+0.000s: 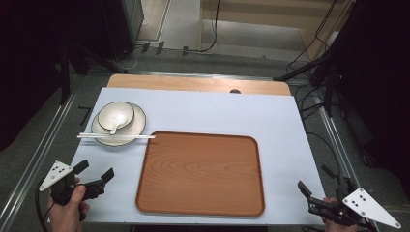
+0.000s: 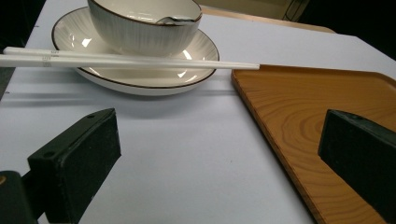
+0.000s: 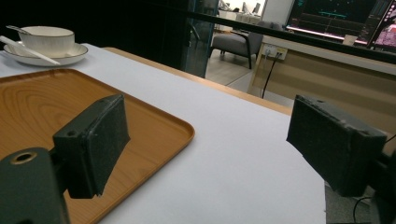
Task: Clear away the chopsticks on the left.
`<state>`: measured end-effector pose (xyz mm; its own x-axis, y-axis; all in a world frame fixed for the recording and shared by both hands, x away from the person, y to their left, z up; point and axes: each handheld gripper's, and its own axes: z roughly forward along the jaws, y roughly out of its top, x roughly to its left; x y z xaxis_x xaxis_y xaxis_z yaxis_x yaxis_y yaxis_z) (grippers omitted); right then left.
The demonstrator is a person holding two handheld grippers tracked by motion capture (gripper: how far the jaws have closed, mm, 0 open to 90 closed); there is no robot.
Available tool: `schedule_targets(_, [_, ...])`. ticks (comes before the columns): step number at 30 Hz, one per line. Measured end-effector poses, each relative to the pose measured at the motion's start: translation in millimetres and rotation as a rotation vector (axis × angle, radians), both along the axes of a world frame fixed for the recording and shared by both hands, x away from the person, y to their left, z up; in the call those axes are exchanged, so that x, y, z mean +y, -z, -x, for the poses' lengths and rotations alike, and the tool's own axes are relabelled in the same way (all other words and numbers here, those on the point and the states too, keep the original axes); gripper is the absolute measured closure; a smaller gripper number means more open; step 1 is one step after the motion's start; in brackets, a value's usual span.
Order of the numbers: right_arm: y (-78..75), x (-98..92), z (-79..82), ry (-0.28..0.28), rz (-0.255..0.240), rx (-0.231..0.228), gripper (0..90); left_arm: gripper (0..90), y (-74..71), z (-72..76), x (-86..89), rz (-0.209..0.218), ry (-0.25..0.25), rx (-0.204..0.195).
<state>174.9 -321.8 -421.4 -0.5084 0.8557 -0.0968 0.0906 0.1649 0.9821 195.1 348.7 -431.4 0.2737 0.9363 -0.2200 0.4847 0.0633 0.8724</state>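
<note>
A wooden tray (image 1: 200, 171) lies bare in the middle of the white table. Beyond its far left corner a white bowl (image 1: 116, 116) with a spoon (image 1: 116, 126) in it stands on a white plate (image 1: 104, 133). A pair of white chopsticks (image 1: 116, 137) rests across the plate's near rim. At the front left corner my left gripper (image 1: 95, 170) is held open, nothing between its jaws, pointing toward the plate (image 2: 135, 79) and tray edge (image 2: 280, 116). My right gripper (image 1: 316, 181) is open at the front right corner, right of the tray (image 3: 70, 107).
The white table (image 1: 270, 121) has a wooden strip (image 1: 193, 83) along its far edge. Cables and dark stands lie on the floor beyond and to the right. A metal rail (image 1: 38, 154) runs along the left side.
</note>
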Motion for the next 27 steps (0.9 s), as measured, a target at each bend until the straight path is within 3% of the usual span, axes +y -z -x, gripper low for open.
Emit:
schedule_targets(4, [2.2, -3.0, 1.3, 0.0, 0.006, 0.002, 13.1, 0.0, -3.2, -3.1, -4.1, 0.0, -0.009, 0.001])
schedule_targets(8, [2.7, -2.9, 3.4, 0.003, 0.025, 0.003, 13.1, 9.2, -4.7, -9.7, -13.0, -0.005, -0.008, 0.011])
schedule_targets(9, [2.8, -2.3, 3.5, 0.002, 0.024, 0.014, 13.1, 21.8, -3.8, -13.5, -18.0, -0.017, 0.006, 0.025])
schedule_targets(11, [3.2, -1.3, 2.8, -0.004, 0.027, 0.02, 13.1, 38.1, -2.9, -16.4, -21.7, -0.026, -0.002, 0.039])
schedule_targets(12, [3.2, -1.3, 2.8, -0.004, 0.027, 0.02, 13.1, 38.1, -2.3, -18.3, -23.5, -0.03, -0.007, 0.042])
schedule_targets(13, [3.2, 0.2, 3.3, -0.014, 0.033, 0.024, 13.1, 54.8, -1.4, -22.7, -28.1, -0.038, 0.001, 0.045])
schedule_targets(14, [3.2, 0.2, 3.3, -0.014, 0.033, 0.024, 13.1, 63.7, -1.4, -22.7, -28.1, -0.038, 0.001, 0.045])
schedule_targets(15, [2.9, 1.1, 3.8, -0.017, 0.037, 0.025, 13.1, 71.2, -0.9, -31.3, -32.0, -0.045, 0.013, 0.083])
schedule_targets(17, [2.8, 1.5, 4.7, -0.018, 0.036, 0.027, 13.1, 81.9, -0.8, -34.8, -33.8, -0.041, 0.018, 0.087])
schedule_targets(20, [2.9, 1.1, 5.5, -0.028, 0.041, 0.026, 13.1, 90.0, 2.9, -51.2, -39.6, -0.036, 0.013, 0.12])
schedule_targets(27, [3.5, 0.9, 5.4, -0.029, 0.04, 0.029, 13.1, 90.0, 5.0, -73.7, -42.5, -0.081, -0.022, 0.124])
